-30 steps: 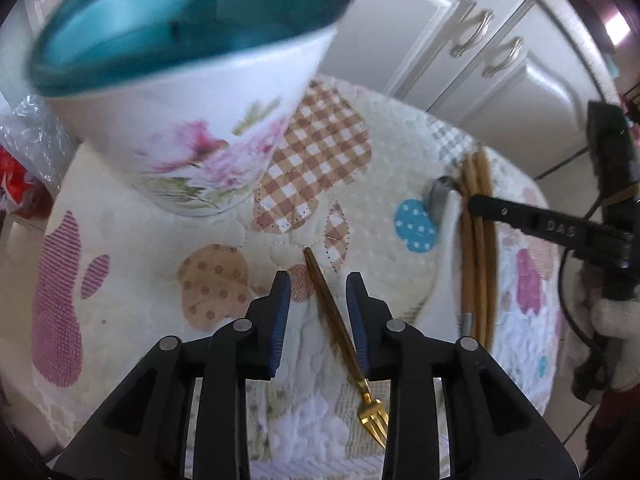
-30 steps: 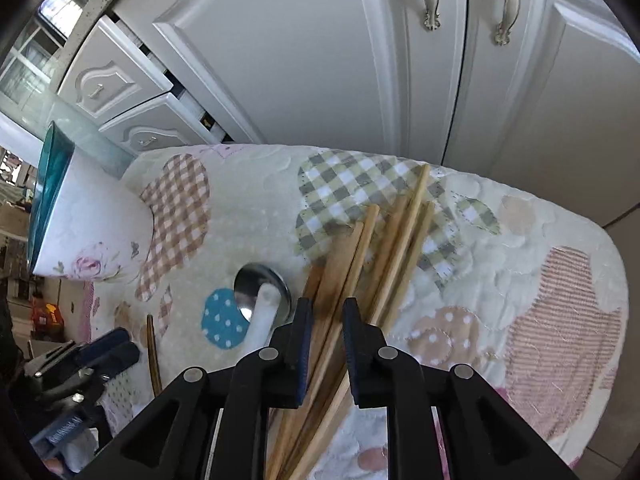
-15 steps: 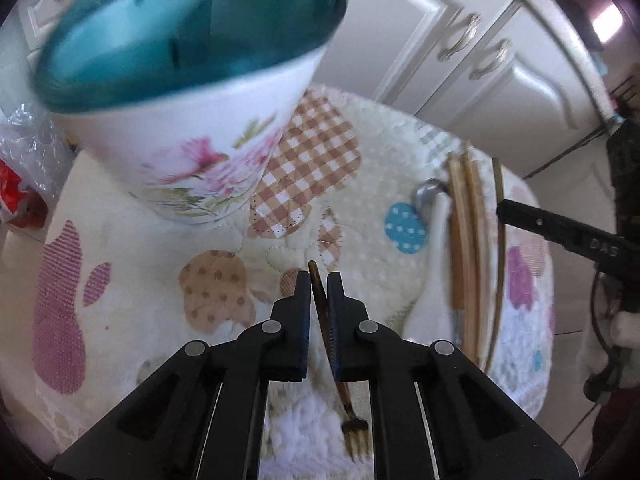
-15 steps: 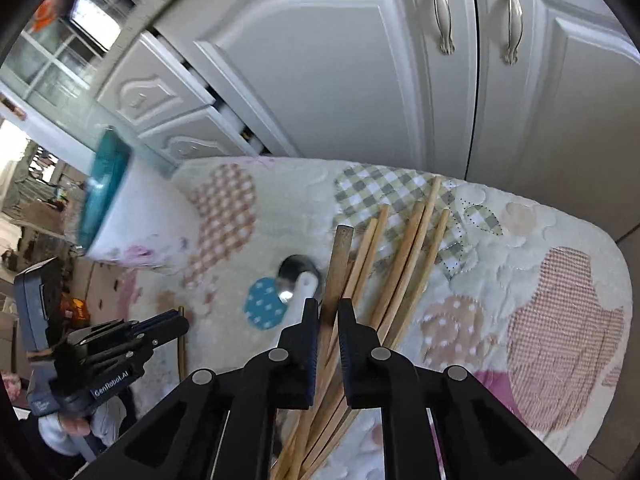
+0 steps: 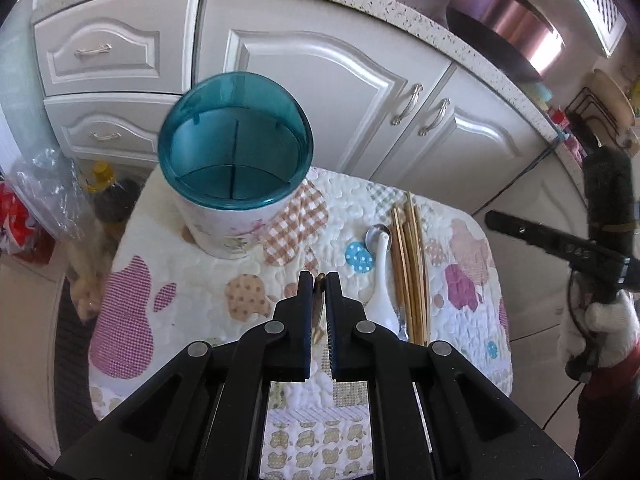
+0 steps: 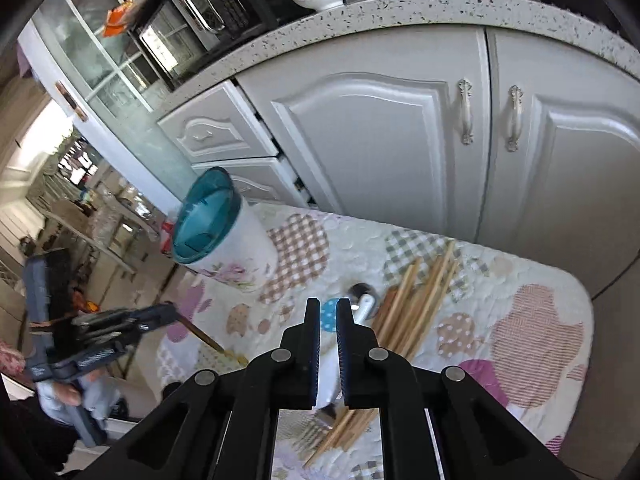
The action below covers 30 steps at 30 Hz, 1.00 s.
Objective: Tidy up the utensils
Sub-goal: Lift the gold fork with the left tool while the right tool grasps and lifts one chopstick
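Note:
My left gripper (image 5: 319,280) is shut on the gold fork (image 5: 318,312) and holds it above the quilted table; from the right wrist view the fork (image 6: 208,338) hangs from it, tines down. The floral utensil holder with a teal rim (image 5: 236,160) stands at the far left, also in the right wrist view (image 6: 218,236). A bundle of wooden chopsticks (image 5: 410,264) and a white spoon (image 5: 380,276) lie on the table. My right gripper (image 6: 328,308) is raised above them, jaws nearly closed with nothing seen between them.
The small table carries a patchwork quilt (image 5: 160,300). White cabinets (image 5: 320,92) stand close behind it. A plastic bag and bottles (image 5: 48,200) sit on the floor at the left. A silver fork (image 5: 402,326) lies partly under the spoon.
My left gripper closed on the gold fork and lifted it off the table. My right gripper rose up and back from the chopsticks; the chopstick it seemed to pinch is no longer between its jaws.

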Available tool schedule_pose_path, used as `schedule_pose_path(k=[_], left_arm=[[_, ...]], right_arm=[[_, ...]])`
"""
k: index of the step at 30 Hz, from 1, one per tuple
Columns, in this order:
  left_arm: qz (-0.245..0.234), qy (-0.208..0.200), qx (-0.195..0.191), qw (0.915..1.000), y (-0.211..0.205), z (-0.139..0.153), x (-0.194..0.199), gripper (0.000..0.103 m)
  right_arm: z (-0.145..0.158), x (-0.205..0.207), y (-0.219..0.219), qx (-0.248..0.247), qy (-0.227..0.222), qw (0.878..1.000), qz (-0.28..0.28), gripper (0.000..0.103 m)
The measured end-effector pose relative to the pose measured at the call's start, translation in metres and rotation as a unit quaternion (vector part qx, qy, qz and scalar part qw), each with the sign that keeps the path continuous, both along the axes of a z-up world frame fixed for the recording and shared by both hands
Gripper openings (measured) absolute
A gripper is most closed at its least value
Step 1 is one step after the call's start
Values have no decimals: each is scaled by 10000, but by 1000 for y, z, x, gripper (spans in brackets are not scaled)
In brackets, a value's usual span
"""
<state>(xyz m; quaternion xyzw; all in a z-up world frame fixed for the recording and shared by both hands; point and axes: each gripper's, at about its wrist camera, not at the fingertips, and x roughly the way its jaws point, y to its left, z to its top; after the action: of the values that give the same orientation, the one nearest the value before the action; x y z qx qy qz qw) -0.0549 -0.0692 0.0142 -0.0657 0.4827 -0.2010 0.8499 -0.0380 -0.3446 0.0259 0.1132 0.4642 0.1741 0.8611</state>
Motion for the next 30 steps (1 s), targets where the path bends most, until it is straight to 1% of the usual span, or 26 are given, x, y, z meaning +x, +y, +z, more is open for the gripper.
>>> schedule_pose_path(k=[3,4,6,9,15,18,21,22,24,27,29,30], left_arm=[[29,4,-60,10000,1,1,-3,5],[23,3,-76,10000,2,2,-5,5],[22,-8,-115,9999,3,3,-6,5],[39,-19,-189,9998,6,7,-6,5],[28,-70,-313,9995,8,17,-4,5],[14,-55,-339,9994,6,18,-3,5],[8,-36,-333,9994,3,19,-1,5],[7,-36,-334,9994,3,19,-1,5],[-5,-34,-342,9994,1,20,-1,5],[-27,-86,-348,9994,-1,24,-1,5],[-27,-109,-384,9992,0,27,-1,5],[-26,-128,-421,9990,1,30,-2,5]], right_arm=[[-24,8,-2,-138,222,9994,-211,8],[-37,13,-3,-300,358,9985,-300,14],[-57,17,-8,-558,614,9956,-437,22],[-90,24,-20,-618,977,9912,-637,22],[-120,43,-37,-787,1271,9833,-1040,22],[-129,50,-34,-726,1386,9824,-1023,22],[-130,61,-27,-1093,1295,9804,-1007,19],[-130,63,-29,-1096,1313,9801,-1012,17],[-130,67,-36,-969,1378,9802,-1042,14],[-129,78,-47,-740,1392,9809,-1143,14],[-129,80,-52,-540,1402,9821,-1136,8],[-128,78,-52,-430,1405,9830,-1098,8]])
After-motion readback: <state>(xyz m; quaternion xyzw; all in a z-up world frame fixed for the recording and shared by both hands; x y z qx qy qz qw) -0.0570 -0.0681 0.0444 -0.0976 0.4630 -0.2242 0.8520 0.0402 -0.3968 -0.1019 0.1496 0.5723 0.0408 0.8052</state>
